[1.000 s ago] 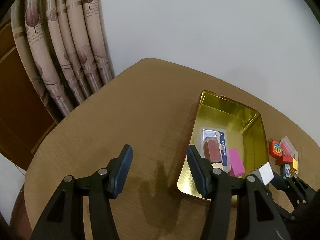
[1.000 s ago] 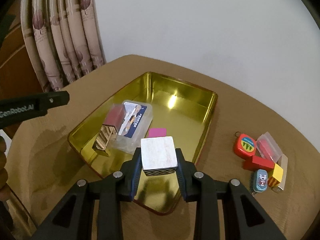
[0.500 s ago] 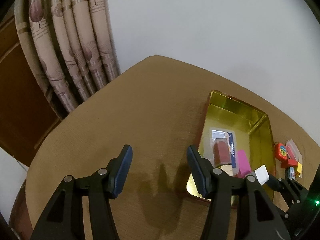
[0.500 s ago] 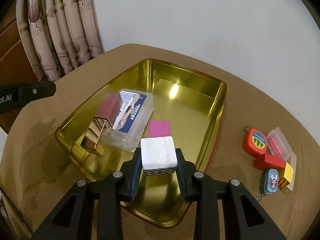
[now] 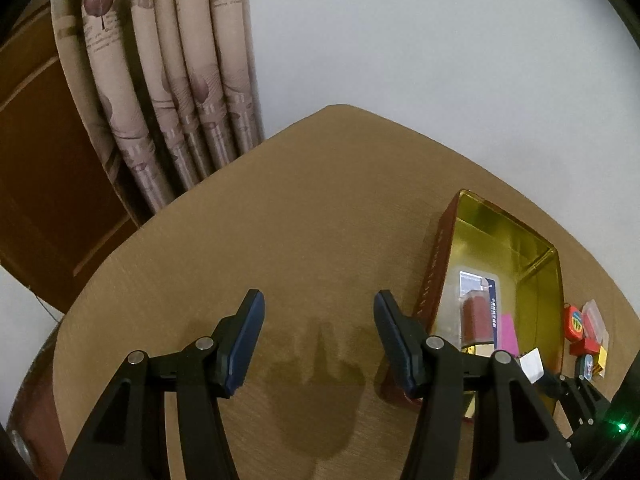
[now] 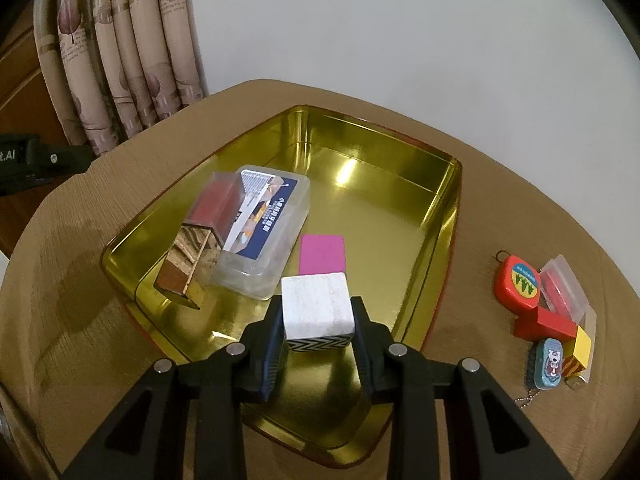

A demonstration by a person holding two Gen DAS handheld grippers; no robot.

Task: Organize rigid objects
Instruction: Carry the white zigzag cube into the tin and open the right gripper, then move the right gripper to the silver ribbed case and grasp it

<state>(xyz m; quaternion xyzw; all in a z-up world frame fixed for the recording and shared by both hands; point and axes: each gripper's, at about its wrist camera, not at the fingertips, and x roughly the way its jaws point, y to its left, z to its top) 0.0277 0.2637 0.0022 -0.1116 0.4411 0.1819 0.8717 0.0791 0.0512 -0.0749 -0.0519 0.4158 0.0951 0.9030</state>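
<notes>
Clamping a white block (image 6: 318, 306) with a black zigzag band along its lower edge, the right tongs (image 6: 318, 334) hold it above the near part of a gold tin tray (image 6: 444, 216) that sits on the brown tabletop (image 6: 500, 208). Inside the tray lie a clear plastic case (image 6: 266, 232) with a printed card in it, a red-topped wooden block (image 6: 196, 248) leaning against the case's left side, and a flat pink piece (image 6: 322, 254) just beyond the held block. To the right of the tray, well apart from it, a cluster rests on the tabletop: a red tape measure (image 6: 518, 282), a small clear box (image 6: 564, 288) with something red inside, a red block (image 6: 544, 326), a yellow block (image 6: 578, 350) and a small blue keychain piece (image 6: 550, 362), packed close together. The left tongs (image 5: 318, 336) are spread wide apart with nothing between them, hovering over bare tabletop (image 5: 280, 220) just left of the tray (image 5: 436, 264); their shadow falls on the surface below. A patterned curtain (image 5: 168, 80) hangs behind the tabletop's far left edge.
</notes>
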